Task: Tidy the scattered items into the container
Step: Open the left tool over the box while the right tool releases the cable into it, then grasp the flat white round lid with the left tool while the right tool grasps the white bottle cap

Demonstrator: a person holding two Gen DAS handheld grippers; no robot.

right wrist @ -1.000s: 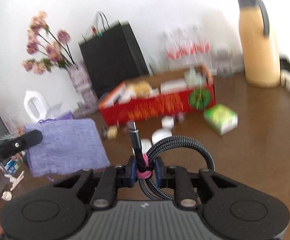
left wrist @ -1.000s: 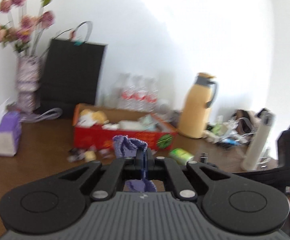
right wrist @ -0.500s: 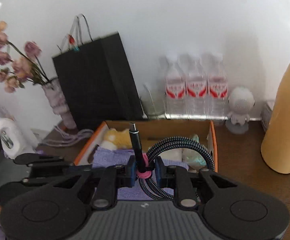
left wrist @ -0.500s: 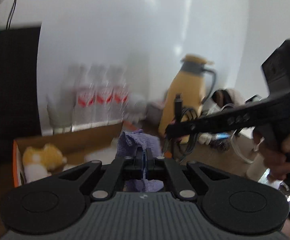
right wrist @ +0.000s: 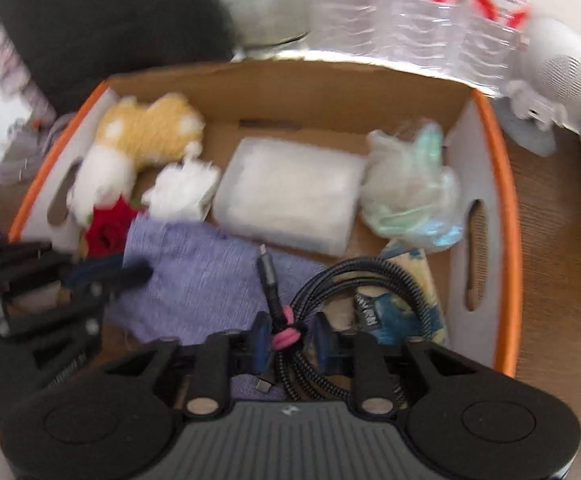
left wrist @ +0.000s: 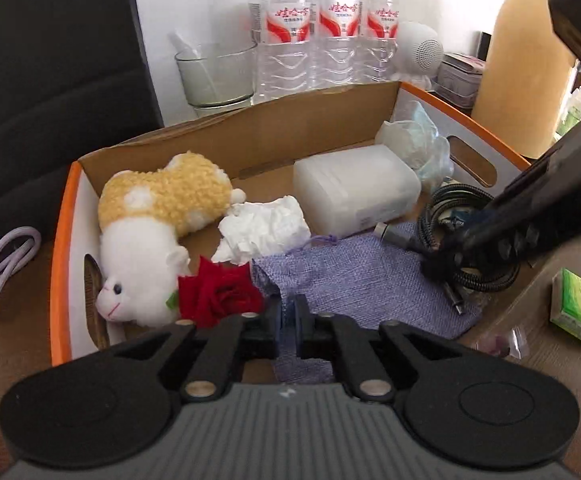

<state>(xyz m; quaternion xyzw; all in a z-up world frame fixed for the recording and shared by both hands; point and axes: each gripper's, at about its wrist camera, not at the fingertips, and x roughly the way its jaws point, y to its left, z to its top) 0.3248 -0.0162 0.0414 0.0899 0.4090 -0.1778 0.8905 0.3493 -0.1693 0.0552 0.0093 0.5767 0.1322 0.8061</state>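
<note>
Both hands are over the orange-rimmed cardboard box, mid-release.

Left gripper: jaws have just been opening and now stand slightly apart, w/ the near edge of the flat lilac woven pouch in the gap; pads don't seem to press it. The pouch lies on the box floor at the near side. Right gripper: jaws have just been opening and are spread, w/ the coiled black braided cable, tied by a pink band, between them but free of the pads. Most of the coil sits in the box's near right corner, partly on the pouch, one plug end hanging toward the camera.

To finish well: prob. open both fully, then lift straight up so no pad drags cloth or snags a loop. The right view is blurred, so whether the coil rests wholly inside the rim is unclear; check before pulling away.

Count, near to far:
- 1 pouch, 1 cable coil
- 1 red fabric rose
- 1 yellow-and-white plush animal
- 1 crumpled white tissue
- 1 frosted plastic case
- 1 wad of clear and pale-green plastic bag
- on the counter beside the box, 1 small green carton
- behind the box, 1 glass tumbler, 3 water bottles
</note>
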